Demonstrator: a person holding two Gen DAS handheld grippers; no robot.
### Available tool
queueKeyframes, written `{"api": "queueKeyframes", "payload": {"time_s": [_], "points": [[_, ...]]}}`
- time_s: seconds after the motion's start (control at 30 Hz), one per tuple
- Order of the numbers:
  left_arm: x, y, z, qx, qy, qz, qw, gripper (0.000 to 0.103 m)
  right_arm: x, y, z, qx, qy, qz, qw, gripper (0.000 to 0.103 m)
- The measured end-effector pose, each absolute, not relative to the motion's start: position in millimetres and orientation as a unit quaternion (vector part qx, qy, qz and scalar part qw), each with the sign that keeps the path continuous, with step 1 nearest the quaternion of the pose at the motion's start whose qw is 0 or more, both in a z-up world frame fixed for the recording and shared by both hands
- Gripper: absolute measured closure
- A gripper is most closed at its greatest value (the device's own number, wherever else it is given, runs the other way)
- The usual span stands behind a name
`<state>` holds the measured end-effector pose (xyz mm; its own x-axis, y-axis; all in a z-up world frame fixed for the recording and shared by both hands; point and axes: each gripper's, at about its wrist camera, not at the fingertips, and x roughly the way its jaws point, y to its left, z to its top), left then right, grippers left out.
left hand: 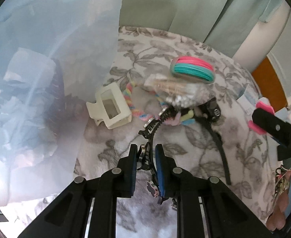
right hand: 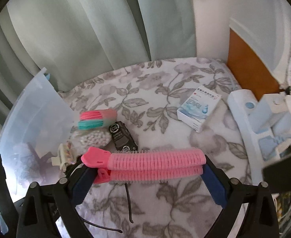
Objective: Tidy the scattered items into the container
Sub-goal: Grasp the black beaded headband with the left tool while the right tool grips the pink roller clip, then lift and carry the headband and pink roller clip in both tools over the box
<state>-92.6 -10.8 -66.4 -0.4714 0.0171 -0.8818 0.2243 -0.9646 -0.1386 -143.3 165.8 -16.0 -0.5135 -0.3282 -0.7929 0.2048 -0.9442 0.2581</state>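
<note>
In the left wrist view my left gripper [left hand: 147, 152] is shut on a black toothed headband [left hand: 216, 136] with small shiny studs. The band arcs away over the floral blanket [left hand: 185, 142]. My right gripper [right hand: 145, 171] has its jaws set wide, the pads pressing on both ends of a pink hair roller clip [right hand: 155, 163] held crosswise above the blanket. The translucent plastic container [left hand: 46, 79] [right hand: 32, 119] stands at the left. Near it lie a white claw clip [left hand: 109, 107], a pastel braided hair tie [left hand: 129, 97], a bag of cotton swabs [right hand: 91, 138] and a pink-and-teal pack [right hand: 97, 119].
A small black toy car [right hand: 123, 138] lies beside the swabs. A white-and-blue box [right hand: 199, 109] sits at the right, with a power strip [right hand: 244, 123] and plugs beyond it. Pale curtains [right hand: 85, 29] hang behind the bed. A person's hand [left hand: 280, 214] shows at the lower right.
</note>
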Motion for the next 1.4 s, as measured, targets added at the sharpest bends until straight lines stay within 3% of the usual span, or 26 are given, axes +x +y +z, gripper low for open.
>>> {"api": "queueKeyframes", "payload": {"time_s": [0.77, 1.4], "points": [[-42, 10, 13, 0.435, 0.094, -0.896, 0.003, 0.086, -71, 179, 58, 0.403, -0.072, -0.900, 0.150, 0.004], [-3, -32, 102, 0.325, 0.117, -0.939, 0.004, 0.086, -39, 151, 127, 0.331, -0.061, -0.923, 0.184, 0.004]]}}
